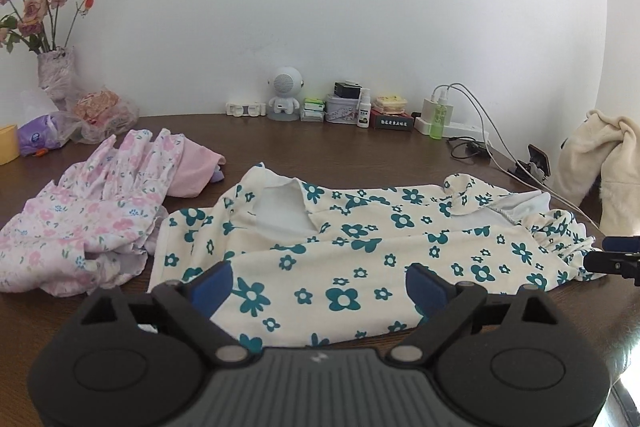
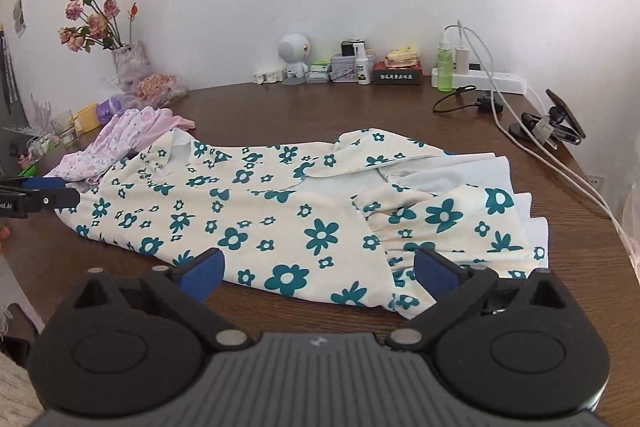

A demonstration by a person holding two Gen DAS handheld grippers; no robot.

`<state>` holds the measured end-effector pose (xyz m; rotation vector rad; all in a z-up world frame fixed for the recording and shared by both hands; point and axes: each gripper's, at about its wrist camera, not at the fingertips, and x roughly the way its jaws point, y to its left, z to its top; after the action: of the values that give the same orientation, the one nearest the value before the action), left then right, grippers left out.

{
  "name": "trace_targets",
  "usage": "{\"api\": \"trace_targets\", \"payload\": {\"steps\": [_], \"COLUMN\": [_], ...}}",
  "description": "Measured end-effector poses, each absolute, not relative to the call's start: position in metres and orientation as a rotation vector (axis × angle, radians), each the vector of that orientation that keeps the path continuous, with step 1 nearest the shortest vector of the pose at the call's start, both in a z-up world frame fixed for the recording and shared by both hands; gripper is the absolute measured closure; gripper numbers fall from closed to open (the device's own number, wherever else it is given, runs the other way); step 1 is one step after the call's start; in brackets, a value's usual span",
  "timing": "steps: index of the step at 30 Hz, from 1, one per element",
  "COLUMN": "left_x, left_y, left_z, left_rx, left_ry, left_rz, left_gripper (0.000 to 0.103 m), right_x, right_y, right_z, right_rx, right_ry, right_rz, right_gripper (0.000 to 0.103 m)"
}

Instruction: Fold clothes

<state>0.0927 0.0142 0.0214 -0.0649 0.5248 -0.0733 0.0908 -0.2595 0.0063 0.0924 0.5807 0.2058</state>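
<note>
Cream dress with teal flowers [image 2: 280,203] lies spread along the table's [image 2: 304,107] near edge

Left hand-held gripper [image 1: 318,289] stands wide open above the dress's near hem, nothing clamped; right hand-held gripper [image 2: 318,275] likewise gapes open over the ruffled end; a pink floral garment [image 1: 88,211] lies bunched toward the table's left edge; small bottles and boxes line the far edge.

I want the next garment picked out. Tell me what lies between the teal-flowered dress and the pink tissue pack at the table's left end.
The crumpled pink floral garment lies between the dress and the tissue pack, touching the dress's edge; the left wrist view shows it best.
</note>
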Motion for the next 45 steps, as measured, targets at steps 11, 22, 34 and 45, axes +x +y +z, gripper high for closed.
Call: {"api": "trace_targets", "payload": {"steps": [11, 22, 34, 45], "left_x": [0.084, 0.152, 0.352, 0.404], "left_y": [0.016, 0.073, 0.093, 0.080], "left_z": [0.014, 0.112, 0.085, 0.026], "left_rx": [-0.138, 0.037, 0.074, 0.182], "left_ry": [0.571, 0.496, 0.850, 1.093], "left_rz": [-0.147, -0.250, -0.329, -0.576], "left_gripper": [0.010, 0.007, 0.022, 0.033], "right_x": [0.083, 0.130, 0.324, 0.426], "right_y": [-0.230, -0.276, -0.262, -0.266], "right_z": [0.012, 0.093, 0.073, 0.014], "right_rx": [0.079, -0.010, -0.455, -0.425], "right_ry": [0.577, 0.413, 0.907, 1.149], "right_rz": [0.163, 0.248, 0.561, 0.802], "right_gripper": [0.000, 0.000, 0.016, 0.054]}}
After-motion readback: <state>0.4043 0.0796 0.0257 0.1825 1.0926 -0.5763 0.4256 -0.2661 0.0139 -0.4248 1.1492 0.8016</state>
